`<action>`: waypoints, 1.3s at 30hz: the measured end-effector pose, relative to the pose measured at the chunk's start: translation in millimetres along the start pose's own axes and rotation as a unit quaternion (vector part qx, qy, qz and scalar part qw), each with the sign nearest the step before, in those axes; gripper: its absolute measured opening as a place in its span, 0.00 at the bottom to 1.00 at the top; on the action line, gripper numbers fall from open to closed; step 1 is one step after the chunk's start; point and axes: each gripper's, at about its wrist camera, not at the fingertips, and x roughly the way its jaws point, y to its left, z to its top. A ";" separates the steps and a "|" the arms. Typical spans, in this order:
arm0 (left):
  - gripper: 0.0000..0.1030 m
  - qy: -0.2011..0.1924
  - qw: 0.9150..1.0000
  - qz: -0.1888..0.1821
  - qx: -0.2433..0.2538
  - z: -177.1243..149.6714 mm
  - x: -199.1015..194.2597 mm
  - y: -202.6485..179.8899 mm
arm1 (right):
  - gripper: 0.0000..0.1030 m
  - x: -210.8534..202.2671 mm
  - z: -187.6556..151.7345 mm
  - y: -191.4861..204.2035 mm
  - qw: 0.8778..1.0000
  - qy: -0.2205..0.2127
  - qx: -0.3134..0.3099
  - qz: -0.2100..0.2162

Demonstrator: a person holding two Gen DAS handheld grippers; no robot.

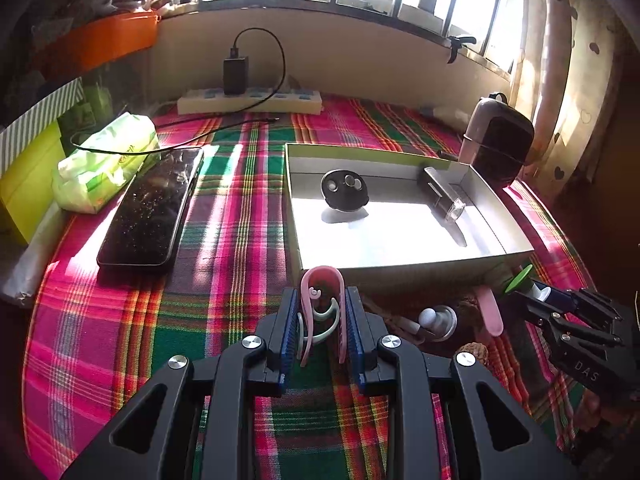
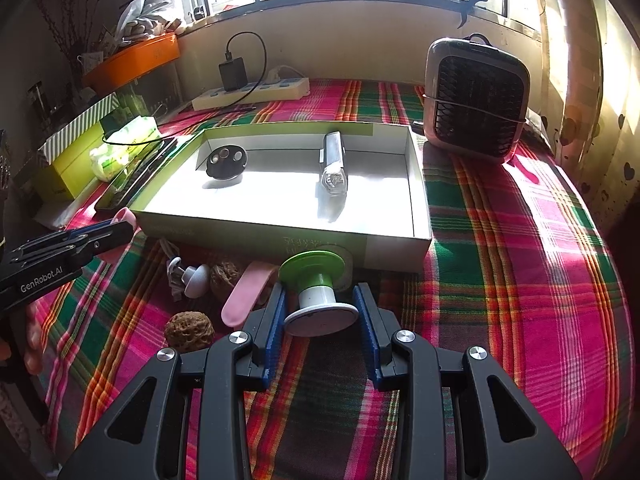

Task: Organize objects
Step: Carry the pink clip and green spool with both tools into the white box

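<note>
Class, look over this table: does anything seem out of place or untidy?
Yes. Several small things lie loose on the plaid cloth in front of the box: two walnuts, a pink strip and a white knob. Only two items are in the box. A black cable trails across the tissue pack.

Pink-green plaid cloth, white-lined box, green-white spool.

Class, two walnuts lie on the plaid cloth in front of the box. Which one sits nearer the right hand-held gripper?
The walnut lying alone just left of the right hand-held gripper. The other walnut sits farther back, beside the pink strip.
</note>
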 end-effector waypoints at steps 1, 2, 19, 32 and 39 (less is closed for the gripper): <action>0.21 0.000 1.000 -0.002 0.000 0.6 -0.6 -0.4 | 0.34 -0.3 1.2 -0.2 1.000 -0.001 0.000 0.000; 0.21 -0.001 1.000 -0.004 0.002 1.7 -0.6 -1.6 | 0.34 -0.8 2.2 -0.3 1.000 -0.002 -0.001 0.000; 0.21 -0.012 0.999 -0.036 0.018 26.3 2.9 -20.5 | 0.34 -2.9 27.0 -4.1 1.000 -0.019 0.003 -0.001; 0.21 0.003 0.997 -0.062 0.038 54.9 45.8 -46.2 | 0.34 29.7 68.2 -23.2 0.999 -0.018 0.007 -0.036; 0.21 0.031 0.996 -0.076 0.024 66.6 74.2 -46.8 | 0.34 50.7 84.2 -29.9 0.999 -0.009 0.004 -0.047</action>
